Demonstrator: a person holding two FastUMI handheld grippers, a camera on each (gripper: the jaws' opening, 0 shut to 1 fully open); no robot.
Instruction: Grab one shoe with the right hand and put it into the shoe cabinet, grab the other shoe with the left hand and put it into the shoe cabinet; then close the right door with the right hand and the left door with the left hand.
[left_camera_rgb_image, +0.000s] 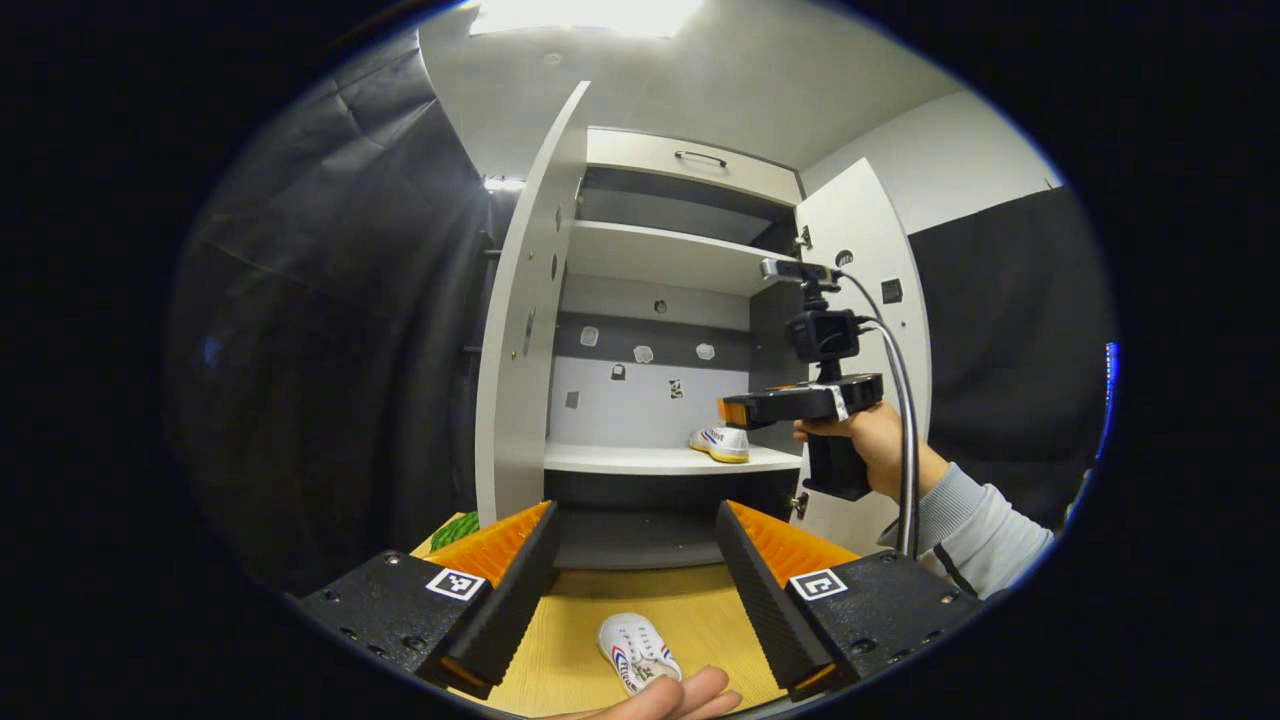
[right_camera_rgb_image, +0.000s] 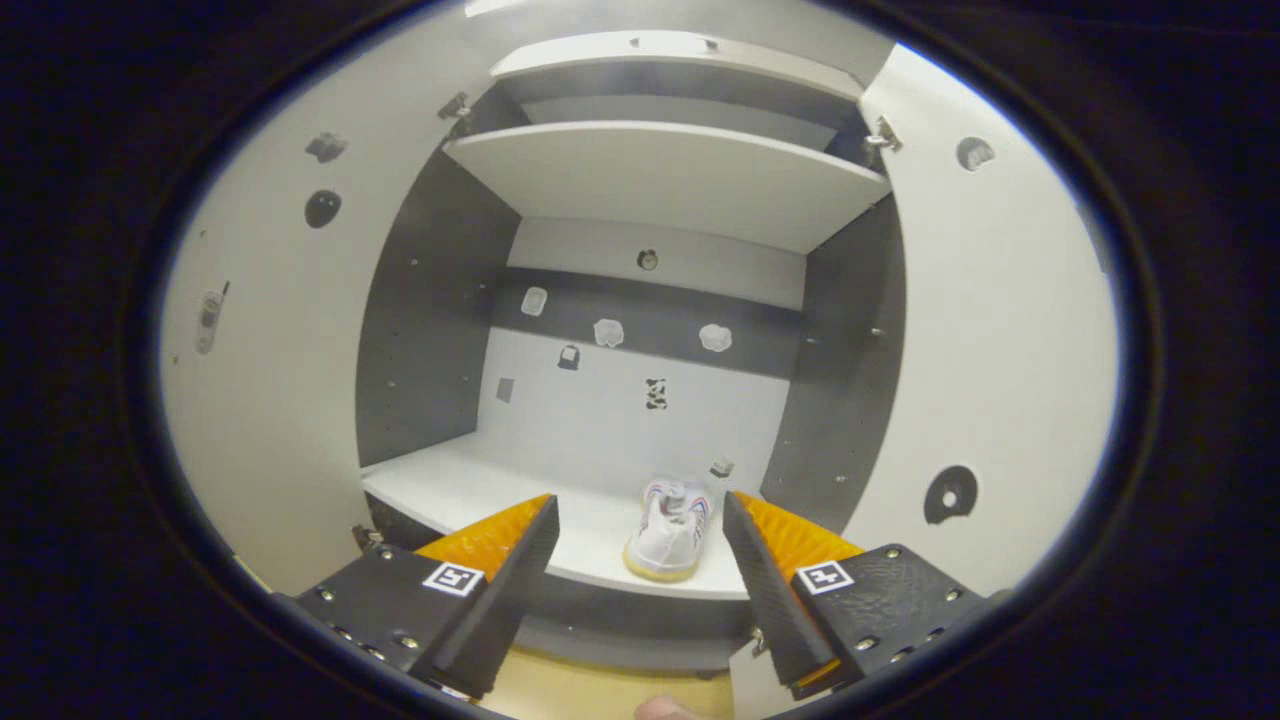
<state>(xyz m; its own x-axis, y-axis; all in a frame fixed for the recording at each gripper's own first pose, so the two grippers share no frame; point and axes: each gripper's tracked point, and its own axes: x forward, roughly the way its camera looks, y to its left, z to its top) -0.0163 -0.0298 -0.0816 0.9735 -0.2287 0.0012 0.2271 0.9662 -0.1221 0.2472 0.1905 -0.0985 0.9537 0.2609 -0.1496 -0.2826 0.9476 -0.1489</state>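
White canvas with striped sides, the second shoe (left_camera_rgb_image: 638, 650) lies on the wooden floor (left_camera_rgb_image: 690, 610) below my left gripper (left_camera_rgb_image: 636, 580), whose fingers stand wide apart with nothing between them; I hang above it so I can drop straight down for the grab. Ahead, the left door (left_camera_rgb_image: 520, 330) and right door (left_camera_rgb_image: 860, 300) of the shoe cabinet (left_camera_rgb_image: 680, 160) both stand open, leaving the way in free. On the lower shelf (right_camera_rgb_image: 470, 490), toward its right end, sits the first shoe (right_camera_rgb_image: 672, 528). My right gripper (right_camera_rgb_image: 640, 560) hovers just before it, fingers spread and holding nothing, so I judge that shoe delivered and the left one next.
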